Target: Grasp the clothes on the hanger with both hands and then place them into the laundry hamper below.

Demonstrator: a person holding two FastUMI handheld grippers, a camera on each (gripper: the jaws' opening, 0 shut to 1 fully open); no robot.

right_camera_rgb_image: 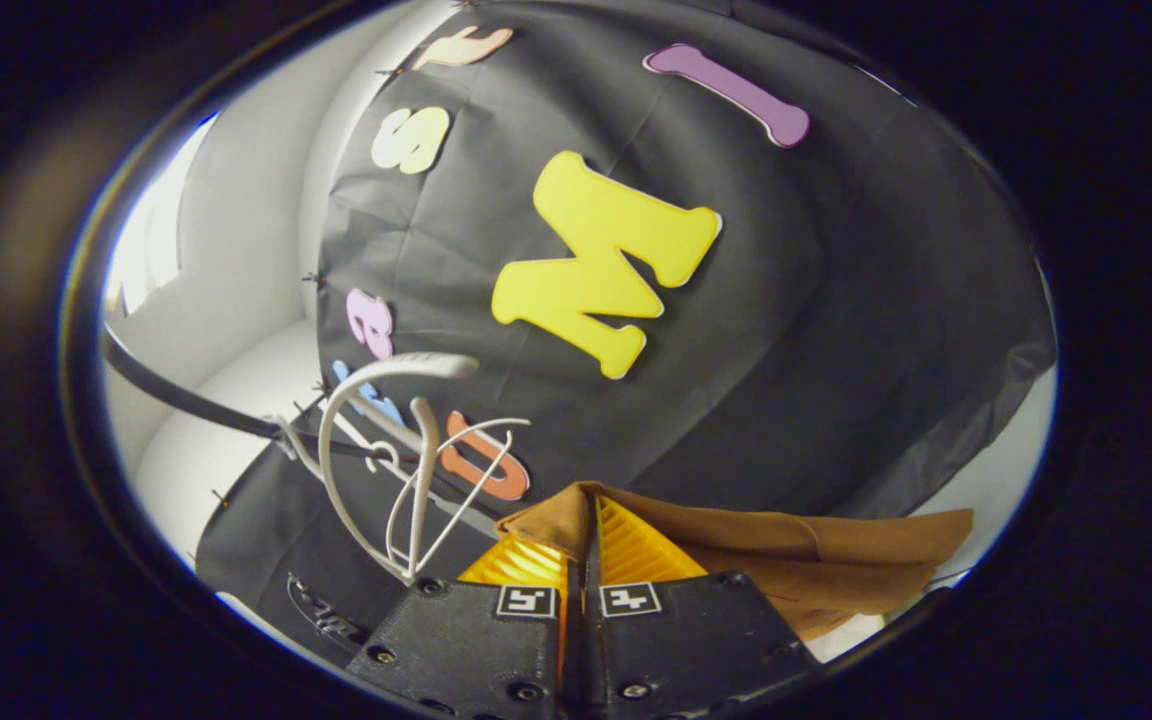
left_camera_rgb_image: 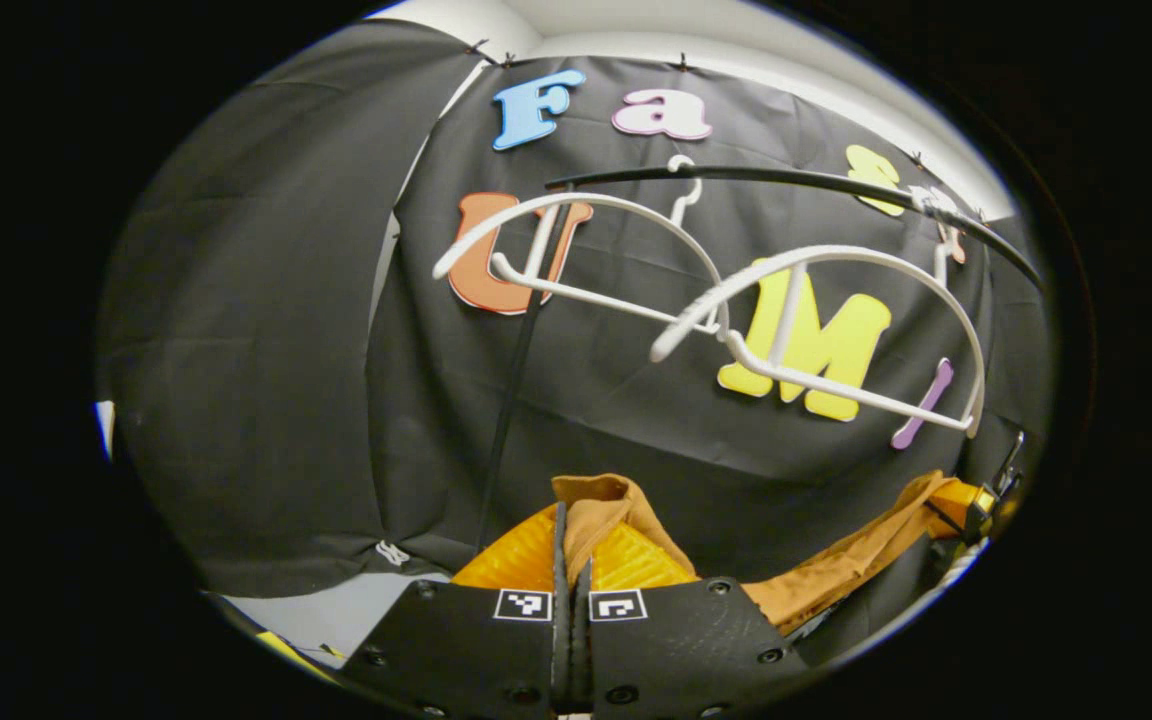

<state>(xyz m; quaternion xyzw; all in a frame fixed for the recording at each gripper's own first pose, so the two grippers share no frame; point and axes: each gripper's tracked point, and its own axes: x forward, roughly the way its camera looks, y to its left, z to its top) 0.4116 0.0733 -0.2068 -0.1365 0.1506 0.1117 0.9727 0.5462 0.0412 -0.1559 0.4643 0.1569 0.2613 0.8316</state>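
A brown garment (left_camera_rgb_image: 836, 575) stretches between both grippers, off the hangers. In the left gripper view my left gripper (left_camera_rgb_image: 573, 560) is shut on one end of the cloth, which bunches above its fingers. The right gripper (left_camera_rgb_image: 971, 505) holds the far end at the right edge. In the right gripper view my right gripper (right_camera_rgb_image: 586, 545) is shut on the brown garment (right_camera_rgb_image: 796, 560), which trails off to the right. Two white hangers (left_camera_rgb_image: 816, 330) hang bare from a black rail (left_camera_rgb_image: 816, 185) above.
The white hangers (right_camera_rgb_image: 386, 460) and black rail (right_camera_rgb_image: 186, 400) sit at lower left in the right gripper view. A thin black pole (left_camera_rgb_image: 516, 380) runs down from the rail. White walls and floor edge the black cloth.
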